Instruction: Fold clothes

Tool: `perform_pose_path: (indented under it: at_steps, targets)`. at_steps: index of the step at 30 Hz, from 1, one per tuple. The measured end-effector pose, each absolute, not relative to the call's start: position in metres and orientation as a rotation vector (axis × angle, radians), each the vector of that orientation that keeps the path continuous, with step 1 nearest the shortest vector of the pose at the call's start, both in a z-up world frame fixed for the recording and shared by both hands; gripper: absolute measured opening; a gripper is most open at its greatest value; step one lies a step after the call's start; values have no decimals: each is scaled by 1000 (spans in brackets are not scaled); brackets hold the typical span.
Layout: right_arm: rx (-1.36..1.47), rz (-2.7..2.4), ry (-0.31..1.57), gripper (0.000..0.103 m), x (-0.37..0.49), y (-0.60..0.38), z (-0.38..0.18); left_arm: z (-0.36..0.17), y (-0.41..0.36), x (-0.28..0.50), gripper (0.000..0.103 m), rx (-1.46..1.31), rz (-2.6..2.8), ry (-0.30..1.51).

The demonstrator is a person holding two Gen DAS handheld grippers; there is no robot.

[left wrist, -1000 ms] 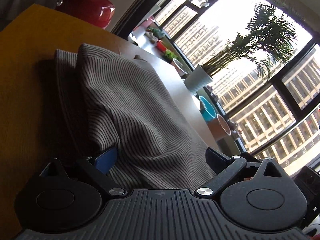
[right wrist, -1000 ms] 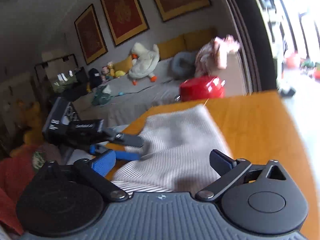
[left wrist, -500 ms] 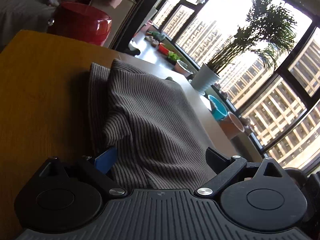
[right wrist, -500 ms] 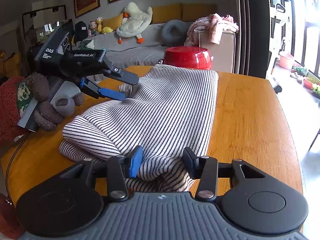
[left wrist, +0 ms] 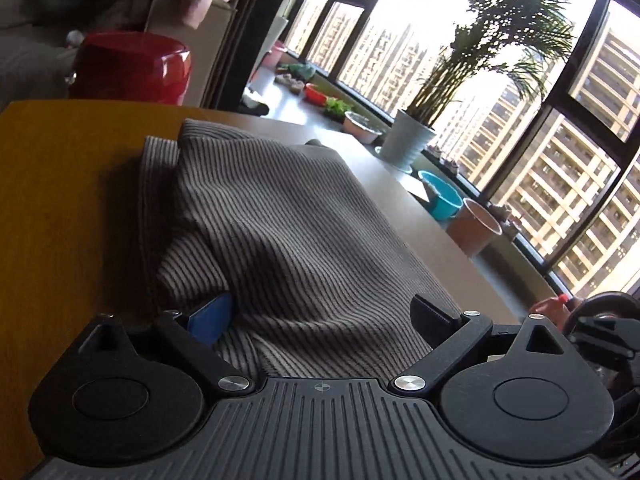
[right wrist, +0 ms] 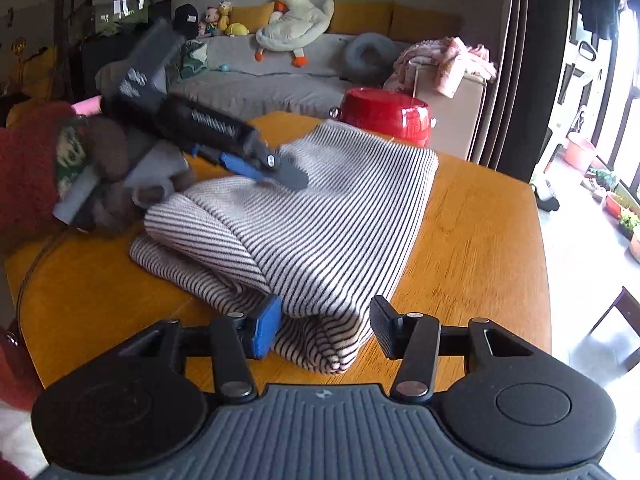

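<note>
A black-and-white striped garment [right wrist: 320,220] lies folded in layers on the round wooden table [right wrist: 480,248]; it also shows in the left wrist view [left wrist: 288,232]. My left gripper [left wrist: 324,316] is open, its jaws wide with the cloth lying between them; in the right wrist view it [right wrist: 276,168] hovers over the garment's far left side. My right gripper [right wrist: 324,330] is open, its fingers astride the garment's near folded corner, not pinching it.
A red pot [right wrist: 388,116] stands at the table's far edge, also in the left wrist view [left wrist: 132,68]. A sofa with a plush goose [right wrist: 296,24] lies beyond. A window ledge holds a potted palm [left wrist: 412,144] and bowls.
My right gripper has opened wider and let go of the near corner, which now lies on the table. My left gripper has lowered over the garment's far side.
</note>
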State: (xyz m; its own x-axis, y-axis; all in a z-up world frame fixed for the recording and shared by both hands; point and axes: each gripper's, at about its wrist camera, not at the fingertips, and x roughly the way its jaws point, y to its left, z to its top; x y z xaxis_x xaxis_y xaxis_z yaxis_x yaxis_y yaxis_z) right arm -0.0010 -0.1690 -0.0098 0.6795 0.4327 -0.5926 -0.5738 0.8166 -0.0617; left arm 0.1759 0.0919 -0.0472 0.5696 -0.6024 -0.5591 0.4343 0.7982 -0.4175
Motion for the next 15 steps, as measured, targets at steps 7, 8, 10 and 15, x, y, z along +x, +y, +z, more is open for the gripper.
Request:
perform_pose_path:
  at_steps: [7, 8, 10, 15]
  targets:
    - [-274, 662, 512, 49, 31, -132, 4, -38, 104, 161, 99, -256, -510, 757]
    - [-296, 690, 566, 49, 38, -124, -5, -34, 109, 154, 99, -242, -492, 748]
    - [-342, 726, 608, 52, 41, -114, -20, -25, 120, 140, 99, -207, -459, 724]
    - [-435, 798, 525, 61, 21, -113, -4, -8, 142, 111, 99, -119, -397, 642]
